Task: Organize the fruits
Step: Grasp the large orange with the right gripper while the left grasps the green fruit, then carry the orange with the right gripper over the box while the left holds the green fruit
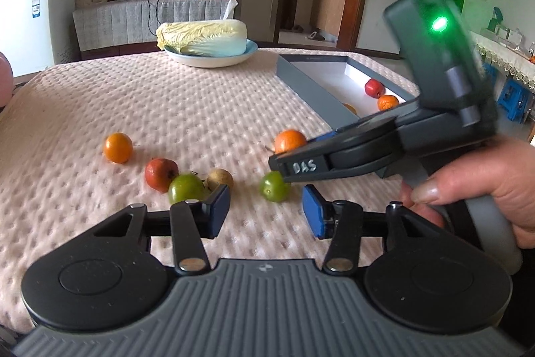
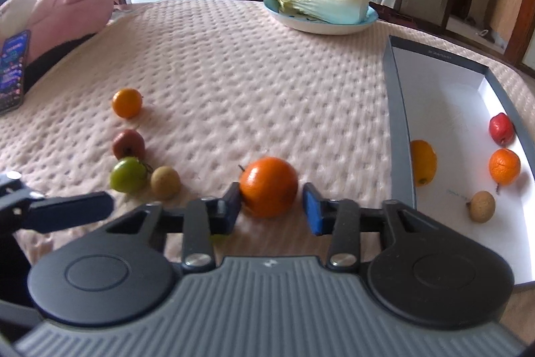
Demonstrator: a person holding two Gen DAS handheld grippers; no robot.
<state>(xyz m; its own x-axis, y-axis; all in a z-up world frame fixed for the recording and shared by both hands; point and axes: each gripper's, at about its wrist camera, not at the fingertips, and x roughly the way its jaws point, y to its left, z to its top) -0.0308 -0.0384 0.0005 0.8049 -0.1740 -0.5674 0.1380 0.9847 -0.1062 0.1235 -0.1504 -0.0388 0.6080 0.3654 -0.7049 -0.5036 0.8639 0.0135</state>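
Right wrist view, entry one: our right gripper (image 2: 271, 209) brackets an orange (image 2: 268, 186), left pad touching or nearly touching its side, right pad (image 2: 312, 211) just short of the skin with a sliver of cloth showing between; we log it as released, not yet clamped. Risk, as we judge it: the orange is round and sits on a soft quilted cloth (image 2: 234, 72), so a pinch landing below its middle could squeeze it forward out of the pads, and it could roll away. Second risk: the two tools work close together, and the left view shows the right gripper's finger (image 1: 301, 168) overlapping a green fruit (image 1: 274, 186), though we cannot tell whether they touch; a careless lift might knock it. Left wrist view, entry two: our left gripper (image 1: 265, 209) hangs slack and empty, the green fruit just ahead of its right pad, a second green fruit (image 1: 185, 188) at its left pad. Destination: the box (image 2: 398, 122) lies to the right of the right gripper, already holding several fruits; the wall must be cleared on transfer.
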